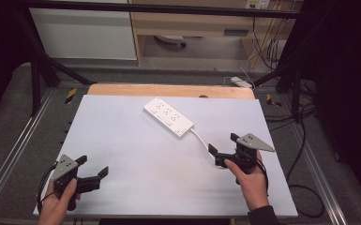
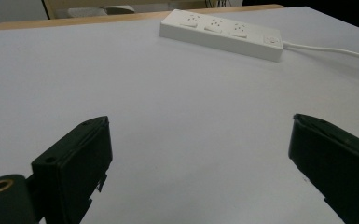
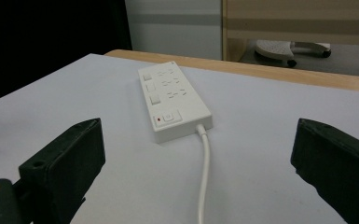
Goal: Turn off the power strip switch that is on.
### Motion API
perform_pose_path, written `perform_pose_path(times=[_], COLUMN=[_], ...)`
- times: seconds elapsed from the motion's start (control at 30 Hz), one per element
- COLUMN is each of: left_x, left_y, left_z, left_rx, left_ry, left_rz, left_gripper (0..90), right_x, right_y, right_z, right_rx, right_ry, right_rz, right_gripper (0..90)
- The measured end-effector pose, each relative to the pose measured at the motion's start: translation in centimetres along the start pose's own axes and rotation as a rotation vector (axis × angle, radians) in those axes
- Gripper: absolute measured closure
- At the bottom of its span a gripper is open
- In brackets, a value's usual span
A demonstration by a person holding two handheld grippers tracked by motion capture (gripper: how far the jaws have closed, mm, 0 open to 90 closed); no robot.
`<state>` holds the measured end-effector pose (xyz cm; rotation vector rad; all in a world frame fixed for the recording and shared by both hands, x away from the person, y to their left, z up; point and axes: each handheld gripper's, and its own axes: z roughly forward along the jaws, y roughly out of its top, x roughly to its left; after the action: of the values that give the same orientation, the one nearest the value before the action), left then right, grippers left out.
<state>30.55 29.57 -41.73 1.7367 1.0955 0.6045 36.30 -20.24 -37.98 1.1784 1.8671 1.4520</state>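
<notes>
Straddling the white cord [image 3: 204, 172], right gripper [image 1: 224, 144] is held wide open, empty; left gripper [image 1: 94, 166] likewise; closure is best squared just behind the power strip [image 1: 168, 116]

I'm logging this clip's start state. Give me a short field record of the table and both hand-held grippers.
surface: white table top
object: white power strip, lying flat at the far middle
cable: white cord running from the strip toward the right hand-held gripper
left hand-held gripper: open, holding nothing, near left corner
right hand-held gripper: open, jaws either side of the cord, not closed on it
</notes>
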Motion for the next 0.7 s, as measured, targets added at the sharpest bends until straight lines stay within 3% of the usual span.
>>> perform_pose_path(times=[0.33,0.7], left_x=[0.0,-0.1], left_y=[0.0,0.0], left_z=[0.0,0.1], left_rx=[0.007,0.010], left_ry=[-0.007,-0.010], left_rz=[0.003,0.005], left_gripper=[6.0,5.9], right_x=[0.8,1.4], right_y=[2.9,4.2], right_z=[2.6,4.9], right_rx=[0.006,0.012], right_ry=[0.001,0.009], right_rz=[-0.016,-0.027], right_gripper=[3.6,4.0])
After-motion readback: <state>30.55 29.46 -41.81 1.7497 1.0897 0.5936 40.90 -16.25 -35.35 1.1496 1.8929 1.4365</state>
